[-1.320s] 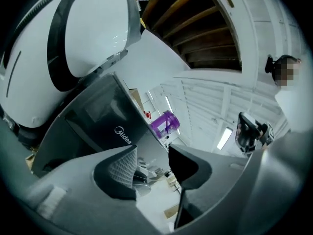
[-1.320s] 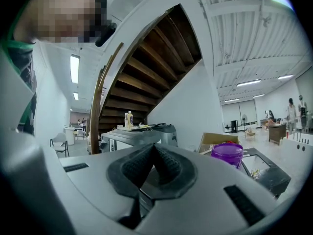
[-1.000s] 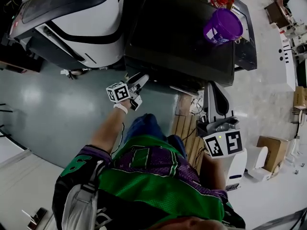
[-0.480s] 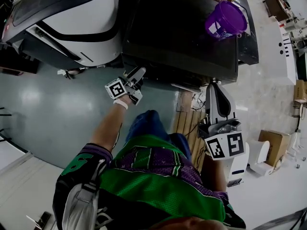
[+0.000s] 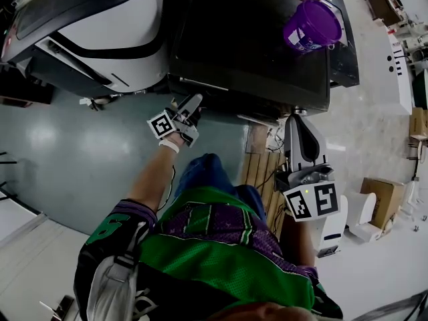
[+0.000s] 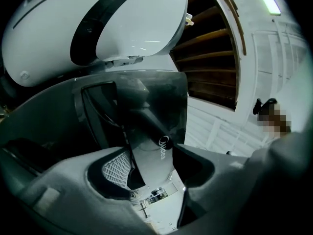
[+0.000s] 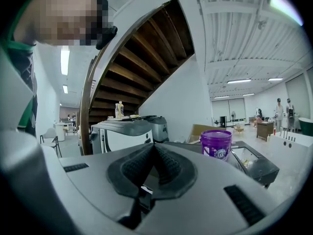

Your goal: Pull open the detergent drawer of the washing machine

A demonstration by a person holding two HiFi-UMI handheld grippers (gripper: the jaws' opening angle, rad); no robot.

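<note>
The dark washing machine (image 5: pixel 247 39) fills the top middle of the head view. My left gripper (image 5: pixel 192 104) reaches in under its front edge near the left corner. In the left gripper view the jaws (image 6: pixel 154 163) stand apart and have just been opening. A pale panel with a logo, probably the detergent drawer front (image 6: pixel 157 153), lies between them, and the pads do not press on it. My right gripper (image 5: pixel 299 122) hangs to the right of the machine, off everything. Its ribbed pads (image 7: pixel 168 165) meet, with nothing held.
A purple bucket (image 5: pixel 309 25) stands on the machine's top right. A white and black appliance (image 5: pixel 100 25) sits close on the left. A wooden pallet (image 5: pixel 257 172) lies by the person's legs and a cardboard box (image 5: pixel 378 206) lies at the right. A wooden staircase (image 7: pixel 142 58) rises behind.
The left gripper has rolled a little and edged closer in under the machine's front edge. The right gripper has hardly moved.
</note>
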